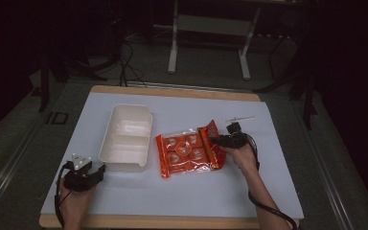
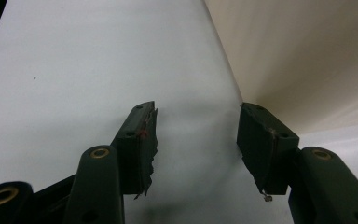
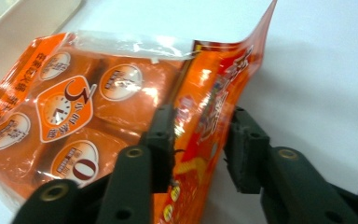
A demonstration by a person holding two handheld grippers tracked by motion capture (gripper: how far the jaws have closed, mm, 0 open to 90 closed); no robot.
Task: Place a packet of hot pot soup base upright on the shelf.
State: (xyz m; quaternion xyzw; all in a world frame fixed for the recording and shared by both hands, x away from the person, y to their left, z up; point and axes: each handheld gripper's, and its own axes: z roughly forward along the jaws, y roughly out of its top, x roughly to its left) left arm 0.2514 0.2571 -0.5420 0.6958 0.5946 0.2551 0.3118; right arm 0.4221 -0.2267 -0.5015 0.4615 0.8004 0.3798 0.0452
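1 orange pack (image 1: 188, 153), r tongs (image 3: 200, 144) astride its edge, not clamped; l tongs (image 2: 198, 140) open by 1 tray (image 1: 126, 137).

Both forearms are bare, no sleeves reaching the wrists. The left gripper (image 1: 83, 171) is a black, blocky thing with a pale grey three-cornered plate on top, dotted with small dark marks, and a black cable looping from it past the wrist. The right gripper (image 1: 226, 139) is black too, its cable trailing back along the forearm. Up close the fingers (image 2: 140, 147) are dark green-black slabs (their pad edges look frayed and torn), carried on links with brass-ringed screw holes.
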